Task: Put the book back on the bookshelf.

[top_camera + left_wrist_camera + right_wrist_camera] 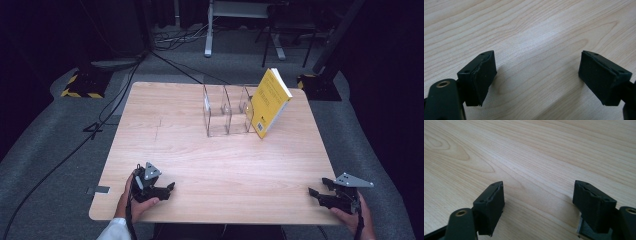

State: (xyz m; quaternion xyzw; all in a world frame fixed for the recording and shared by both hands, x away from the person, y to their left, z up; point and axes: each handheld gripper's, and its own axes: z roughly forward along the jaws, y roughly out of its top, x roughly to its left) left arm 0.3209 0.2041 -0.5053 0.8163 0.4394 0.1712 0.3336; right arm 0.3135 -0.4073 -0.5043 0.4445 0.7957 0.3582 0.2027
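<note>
One yellow softcover book point(269, 102) leans tilted against one clear three-compartment acrylic rack point(227, 116) on the light wooden table point(215, 170) — spine up-right; both grippers — left point(167, 188), right point(314, 192) — jaws spread, empty.

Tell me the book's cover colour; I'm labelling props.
Yellow, seen best in the high view: the book leans against the clear organizer.

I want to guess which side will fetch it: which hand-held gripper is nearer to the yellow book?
Right. The right hand-held gripper is at the near right table edge, below the yellow book. The left hand-held gripper is near-left, farther across.
</note>
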